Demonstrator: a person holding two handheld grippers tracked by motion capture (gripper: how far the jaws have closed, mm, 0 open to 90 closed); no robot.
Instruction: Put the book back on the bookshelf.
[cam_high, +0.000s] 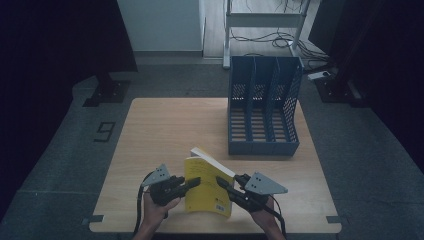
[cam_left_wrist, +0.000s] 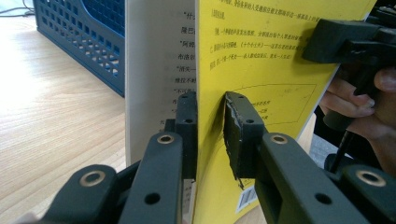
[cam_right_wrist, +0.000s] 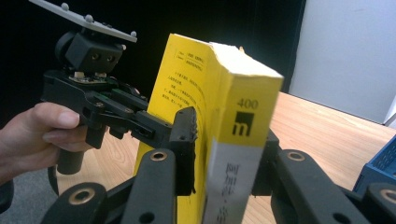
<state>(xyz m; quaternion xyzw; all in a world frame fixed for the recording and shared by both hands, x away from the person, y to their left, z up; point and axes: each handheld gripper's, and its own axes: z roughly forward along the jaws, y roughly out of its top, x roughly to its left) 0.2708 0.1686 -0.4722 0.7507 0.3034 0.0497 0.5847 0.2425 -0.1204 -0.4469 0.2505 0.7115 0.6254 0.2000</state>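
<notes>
On the pale wooden table (cam_high: 165, 130), your thick yellow paperback book (cam_high: 207, 187) stands upright at the near edge, in front of the blue slotted plastic file rack (cam_high: 263, 107). Your right gripper (cam_high: 226, 183) clamps its spine; your left gripper (cam_high: 192, 183) pinches the back cover alone.

yellow book (cam_left_wrist: 261, 70) cut off top and bottom, cover print too small

We see a light wooden table (cam_high: 160, 135) carrying a blue file rack (cam_high: 263, 107) at its far right and a yellow book (cam_high: 207, 187) standing near the front edge.
</notes>
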